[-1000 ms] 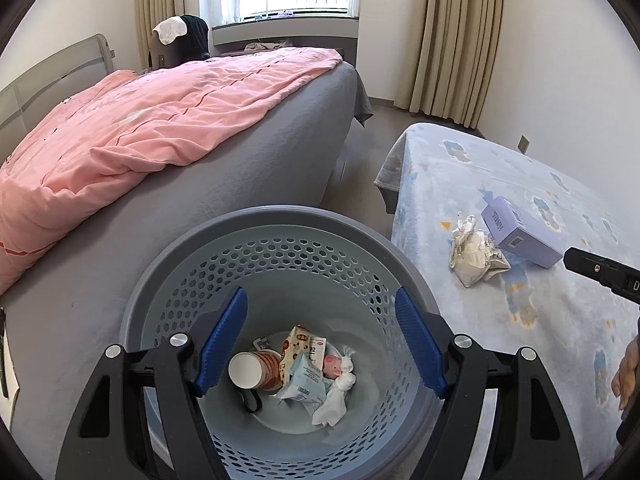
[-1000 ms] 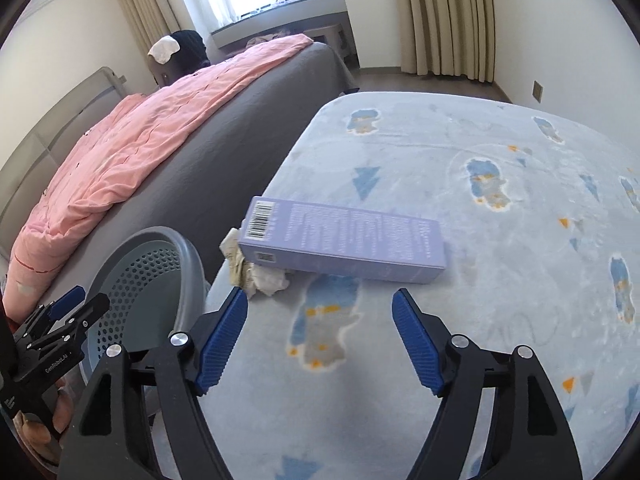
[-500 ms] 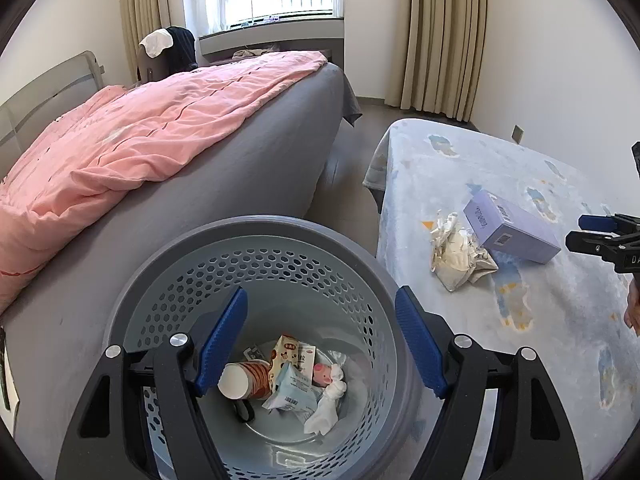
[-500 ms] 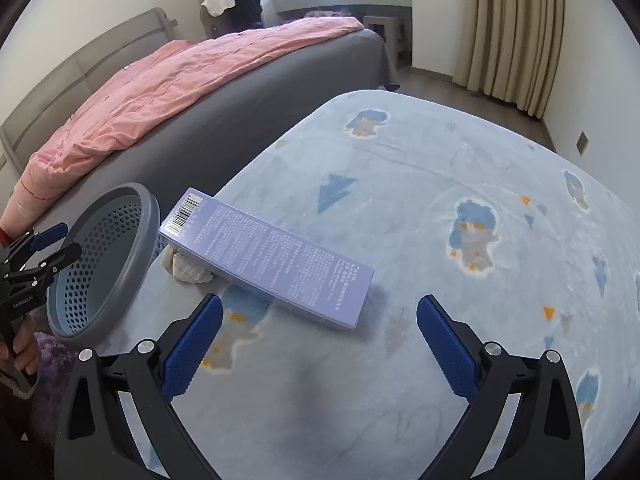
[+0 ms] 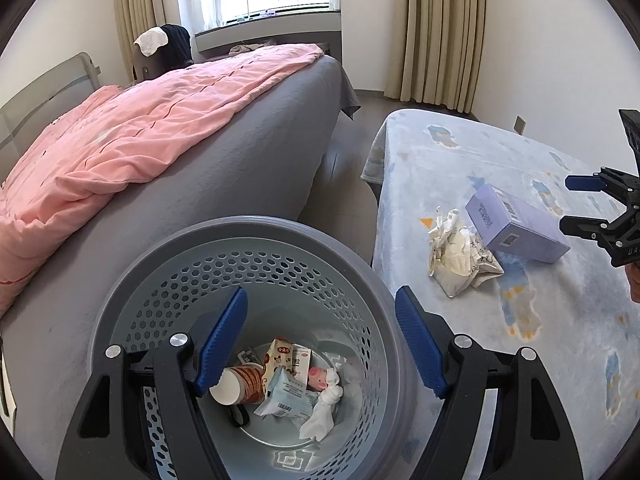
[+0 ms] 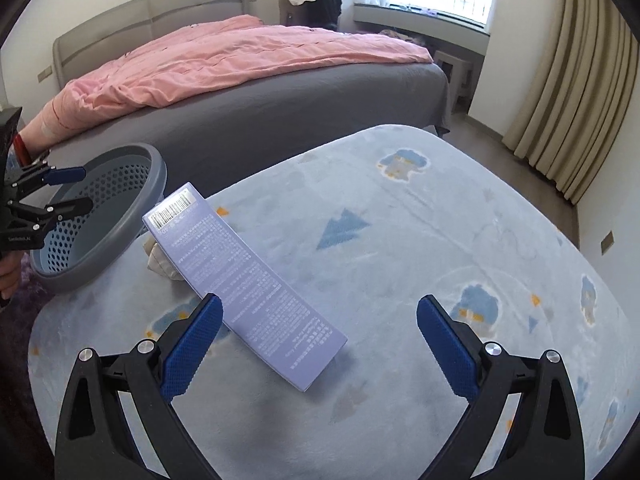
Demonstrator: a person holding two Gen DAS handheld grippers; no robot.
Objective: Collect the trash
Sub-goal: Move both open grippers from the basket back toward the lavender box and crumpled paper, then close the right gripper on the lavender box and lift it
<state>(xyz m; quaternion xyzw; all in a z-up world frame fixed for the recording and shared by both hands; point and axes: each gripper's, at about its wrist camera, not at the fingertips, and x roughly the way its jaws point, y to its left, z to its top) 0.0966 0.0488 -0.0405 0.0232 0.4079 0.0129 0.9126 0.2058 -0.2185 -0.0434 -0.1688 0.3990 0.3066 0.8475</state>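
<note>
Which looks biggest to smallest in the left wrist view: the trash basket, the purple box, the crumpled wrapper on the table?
1. Trash basket, by far the largest, though it sits closest to the camera.
2 and 3. Purple box and crumpled wrapper look about alike; too close to rank.

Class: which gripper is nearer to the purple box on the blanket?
Right. The right gripper hangs open just over the purple box; the left gripper sits above the trash basket, off to the box's side.
</note>
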